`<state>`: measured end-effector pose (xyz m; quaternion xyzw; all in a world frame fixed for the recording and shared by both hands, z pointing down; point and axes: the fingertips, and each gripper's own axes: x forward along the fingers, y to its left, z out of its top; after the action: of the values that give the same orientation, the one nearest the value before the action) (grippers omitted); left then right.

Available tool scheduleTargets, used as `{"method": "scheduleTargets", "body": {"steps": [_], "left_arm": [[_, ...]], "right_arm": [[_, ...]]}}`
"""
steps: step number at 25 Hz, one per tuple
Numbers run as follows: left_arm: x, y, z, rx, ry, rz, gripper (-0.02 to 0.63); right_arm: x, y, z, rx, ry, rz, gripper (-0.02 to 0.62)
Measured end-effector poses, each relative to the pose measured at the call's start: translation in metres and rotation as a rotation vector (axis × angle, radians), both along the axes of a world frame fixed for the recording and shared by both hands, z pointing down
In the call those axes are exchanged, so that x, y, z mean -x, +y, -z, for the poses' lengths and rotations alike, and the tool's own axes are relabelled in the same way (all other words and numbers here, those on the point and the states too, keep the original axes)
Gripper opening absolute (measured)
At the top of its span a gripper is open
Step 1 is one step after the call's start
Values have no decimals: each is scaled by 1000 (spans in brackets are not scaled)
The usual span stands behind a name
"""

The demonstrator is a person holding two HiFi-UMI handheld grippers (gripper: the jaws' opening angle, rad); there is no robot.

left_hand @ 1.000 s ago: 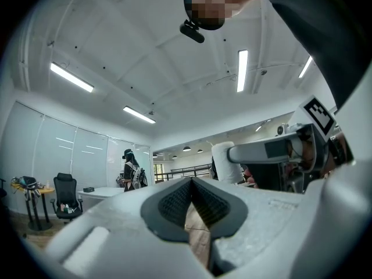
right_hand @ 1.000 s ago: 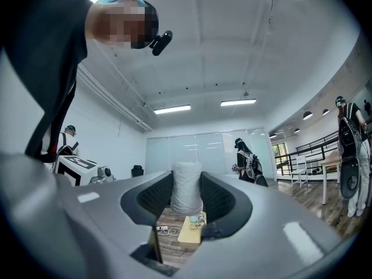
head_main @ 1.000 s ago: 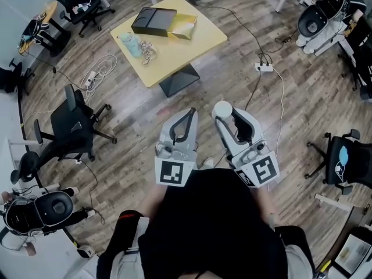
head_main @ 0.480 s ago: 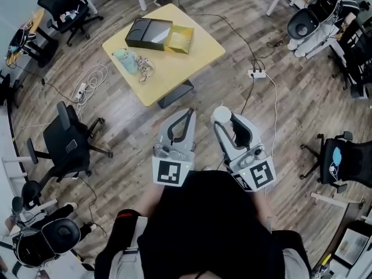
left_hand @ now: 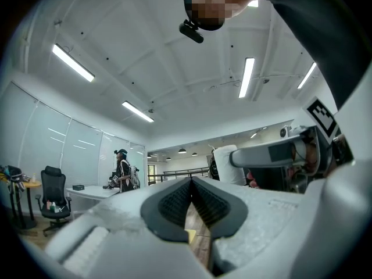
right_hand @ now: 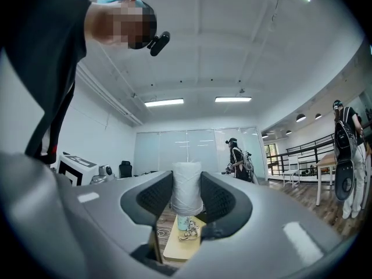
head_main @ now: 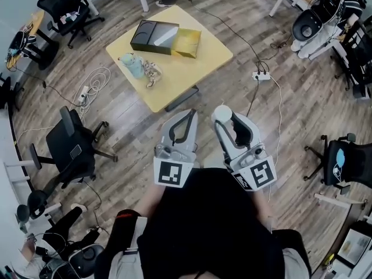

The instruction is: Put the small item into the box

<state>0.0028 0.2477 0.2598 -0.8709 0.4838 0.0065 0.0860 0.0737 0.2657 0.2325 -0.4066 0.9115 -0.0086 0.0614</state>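
In the head view a yellow table point(head_main: 203, 54) stands ahead on the wooden floor. On it lie an open dark box point(head_main: 152, 36) with a yellow part point(head_main: 187, 42), a teal bottle point(head_main: 132, 64) and a small pale trinket point(head_main: 152, 72). My right gripper point(head_main: 224, 116) is shut on a white wrapped cylinder point(head_main: 221, 110), held well short of the table. The right gripper view shows that cylinder point(right_hand: 186, 185) upright between the pads point(right_hand: 216, 199), with the table point(right_hand: 177, 246) far below. My left gripper point(head_main: 187, 116) is shut and holds nothing; its tips point(left_hand: 190, 185) touch.
Black office chairs point(head_main: 78, 150) stand left of me and another point(head_main: 343, 161) to the right. White cables point(head_main: 96, 77) and a power strip point(head_main: 260, 75) with a cord lie on the floor near the table. A person point(right_hand: 237, 156) stands far off.
The table has slid lower and a bit right in the head view, so it is nearer. Both grippers keep the same pose and the same grip.
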Motion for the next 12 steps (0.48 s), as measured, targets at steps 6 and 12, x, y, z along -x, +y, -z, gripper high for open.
{"method": "scheduleTargets", "body": {"steps": [6,12], "left_arm": [[8,-11,-2,-26,-28,-2,2],[3,-34,-2,-30,-53,15,2]], "right_arm": [[9,-13,-1,-13,-5,8,156],[2,-43,-5,-2,-18,28,156]]}}
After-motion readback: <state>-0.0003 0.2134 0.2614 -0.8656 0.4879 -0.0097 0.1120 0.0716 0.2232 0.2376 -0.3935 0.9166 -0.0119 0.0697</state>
